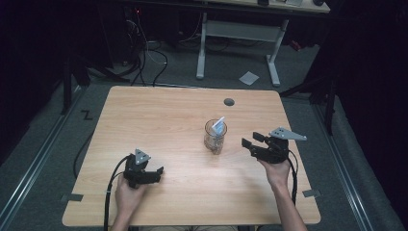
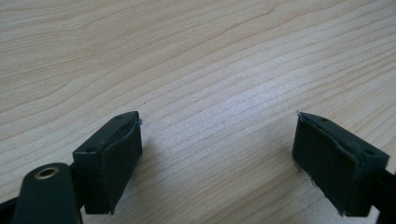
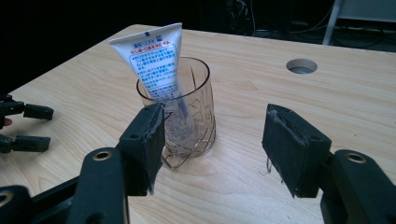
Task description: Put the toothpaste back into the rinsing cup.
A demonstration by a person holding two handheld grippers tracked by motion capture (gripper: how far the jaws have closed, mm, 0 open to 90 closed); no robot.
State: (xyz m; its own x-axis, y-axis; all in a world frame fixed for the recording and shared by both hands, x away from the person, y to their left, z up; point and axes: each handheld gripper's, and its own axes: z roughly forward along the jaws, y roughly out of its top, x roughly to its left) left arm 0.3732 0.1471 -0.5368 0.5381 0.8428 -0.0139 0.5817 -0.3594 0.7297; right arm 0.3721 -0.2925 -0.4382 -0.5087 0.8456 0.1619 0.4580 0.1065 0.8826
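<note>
Two grippers | left gripper [image 1: 153,173]: jaws spread, empty | right gripper [image 1: 252,140]: jaws spread, empty, near glass [image 1: 214,137] holding tube [image 1: 219,126]

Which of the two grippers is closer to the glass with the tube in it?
The right. The right gripper sits open just beside the glass, pointing at it. The left gripper rests open farther off, near the table's front edge.

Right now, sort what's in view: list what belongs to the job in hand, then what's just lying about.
In the job:
- glass cup, upright on the table
- toothpaste tube, standing tilted inside the cup
- right gripper, jaws open, facing the cup

Lying about:
- left gripper, open over bare wood
- paper scrap on the floor
</note>
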